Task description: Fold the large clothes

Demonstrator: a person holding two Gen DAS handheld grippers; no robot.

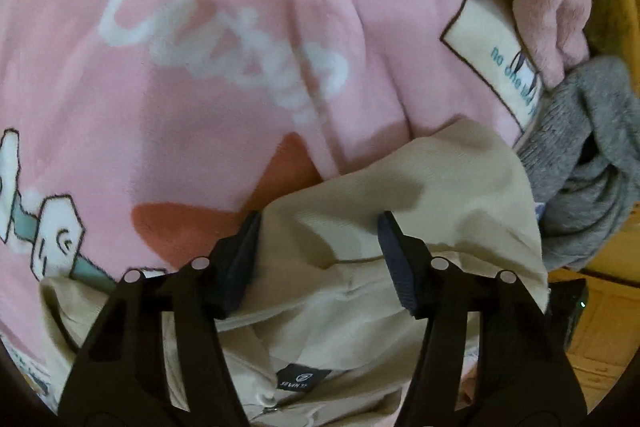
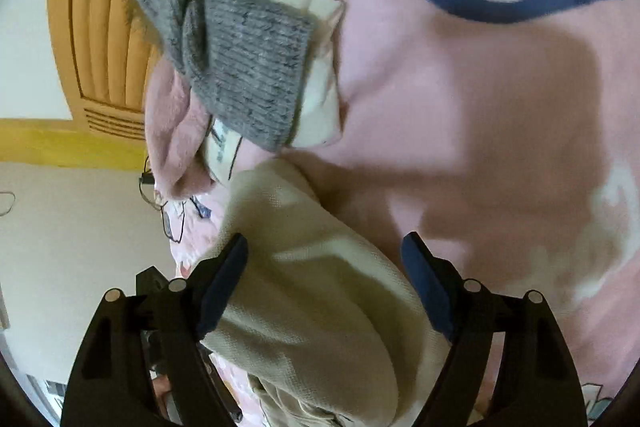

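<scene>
Left wrist: left gripper jaws apart over beige garment | right gripper jaws apart, straddling it | grey knit beyond garment, on pink blanket

Beige garment on pink blanket.

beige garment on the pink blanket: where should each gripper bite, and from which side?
Judging by these views: the beige garment lies bunched on the pink blanket. The left gripper is open over its raised folded edge; close there, coming straight down. The right gripper is open astride a rolled ridge of it; pinch across that ridge from above. Avoid the grey knit beyond.
</scene>
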